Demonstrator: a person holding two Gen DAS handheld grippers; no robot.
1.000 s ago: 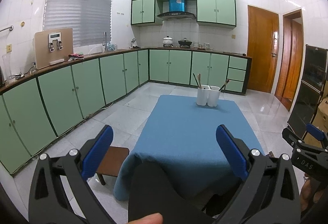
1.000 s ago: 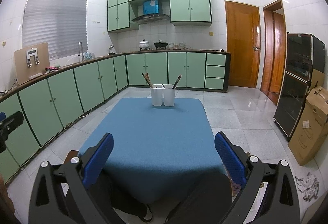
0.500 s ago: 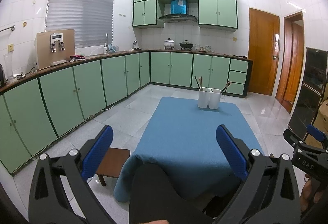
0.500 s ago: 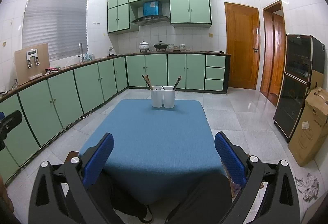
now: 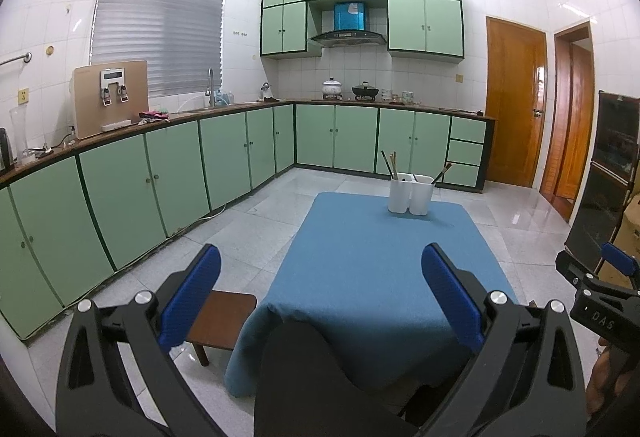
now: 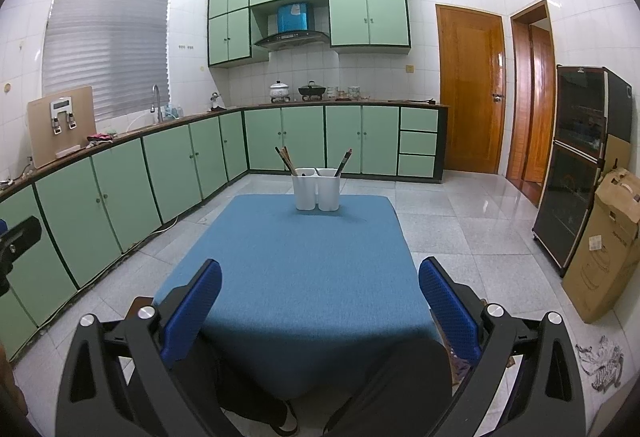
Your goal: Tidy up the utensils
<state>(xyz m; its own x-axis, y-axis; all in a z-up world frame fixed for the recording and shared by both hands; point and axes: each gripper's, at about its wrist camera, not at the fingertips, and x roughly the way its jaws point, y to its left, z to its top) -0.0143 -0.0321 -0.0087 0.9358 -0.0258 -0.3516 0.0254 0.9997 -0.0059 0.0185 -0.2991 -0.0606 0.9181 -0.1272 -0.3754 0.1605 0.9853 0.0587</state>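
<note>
We hold both grippers low at the near end of the table, fingers pointing down its length. The left gripper (image 5: 320,289) has its jaws spread wide with nothing between them; its blue pads (image 5: 192,297) frame the near edge of the blue tablecloth (image 5: 380,269). The right gripper (image 6: 320,301) is likewise spread wide and empty, and in the left view we see it off to the right edge (image 5: 600,297), well apart from the left one.

Compared with a second ago, the left view has tilted up a little: the table sits lower in frame and more of the ceiling and upper cabinets (image 5: 360,9) shows. The right view has barely shifted. Neither gripper has changed its opening.

The utensil holder (image 6: 317,189), a white two-compartment cup, stands upright at the far end of the table, well apart from both grippers. Its place on the cloth is unchanged. Dark chopsticks (image 6: 285,159) lean out to the left from the left compartment; another utensil (image 6: 344,161) leans right from the right compartment. We cannot tell what kind it is at this range.

A small brown stool (image 5: 222,321) sits on the floor just beside the table's near left corner. A cardboard box (image 6: 604,245) stands against the dark cabinet (image 6: 580,165) on the right.
</note>
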